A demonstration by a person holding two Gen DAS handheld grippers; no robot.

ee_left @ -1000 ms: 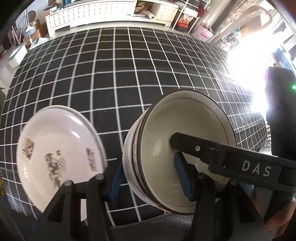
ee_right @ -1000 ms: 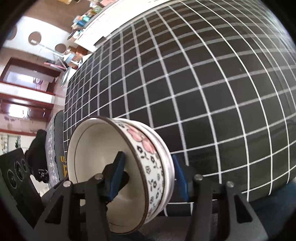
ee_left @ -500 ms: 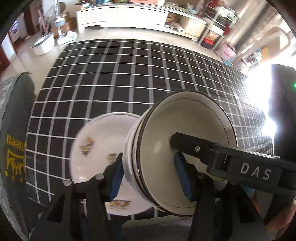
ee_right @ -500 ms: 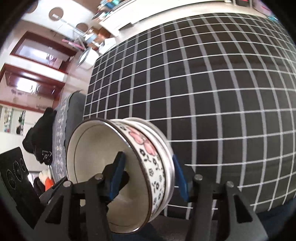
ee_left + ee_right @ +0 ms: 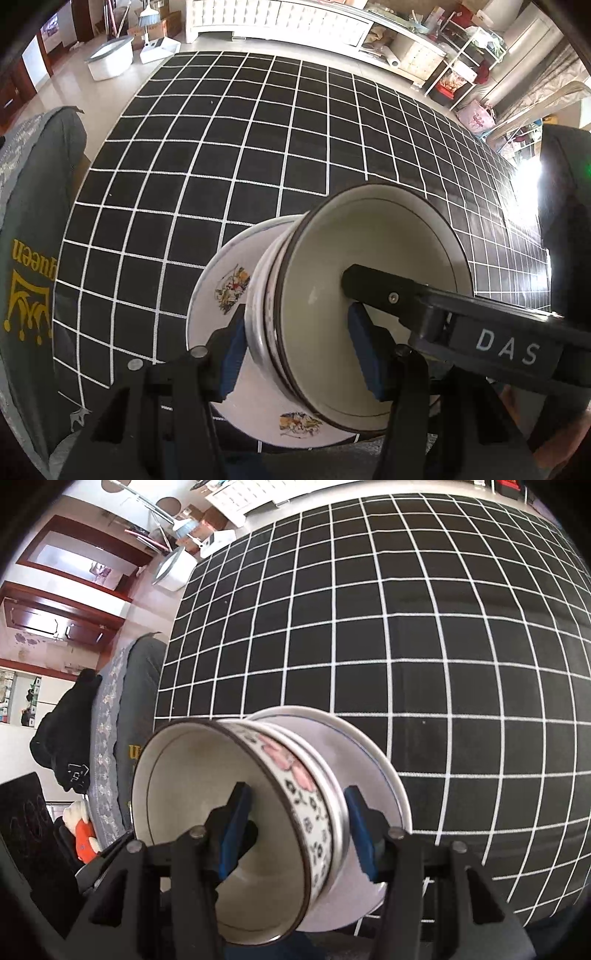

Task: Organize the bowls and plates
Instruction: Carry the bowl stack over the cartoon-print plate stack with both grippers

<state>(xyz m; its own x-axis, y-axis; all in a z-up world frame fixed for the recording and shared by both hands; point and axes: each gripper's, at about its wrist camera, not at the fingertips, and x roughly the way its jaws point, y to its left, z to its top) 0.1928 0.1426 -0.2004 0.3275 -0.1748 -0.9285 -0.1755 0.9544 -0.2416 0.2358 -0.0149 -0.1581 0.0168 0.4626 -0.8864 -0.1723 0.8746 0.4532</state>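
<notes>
A stack of nested bowls [image 5: 369, 266], cream inside with a dark rim, hangs tilted between both grippers. My left gripper [image 5: 299, 332] is shut on its wall, one blue pad outside and one inside. A black finger [image 5: 388, 291] of the right gripper reaches into the top bowl. From the right wrist the bowls [image 5: 192, 775] show pink and black flowers outside, and my right gripper [image 5: 295, 812] is shut on the opposite wall. A white plate [image 5: 221, 295] with cartoon pictures lies on the table under the stack, and its rim [image 5: 369, 746] shows behind the bowls. Whether bowl and plate touch I cannot tell.
A black tablecloth with a white grid [image 5: 258, 129] covers the table. A grey chair back with a gold crown print [image 5: 29, 277] stands at the table's left edge. A white basin [image 5: 109, 59] and a white cabinet [image 5: 280, 18] are beyond the far edge.
Both grippers carried the bowl stack sideways across the table. The plate, first off to the left of the bowls, now lies directly beneath them. Both grips stay as they were.
</notes>
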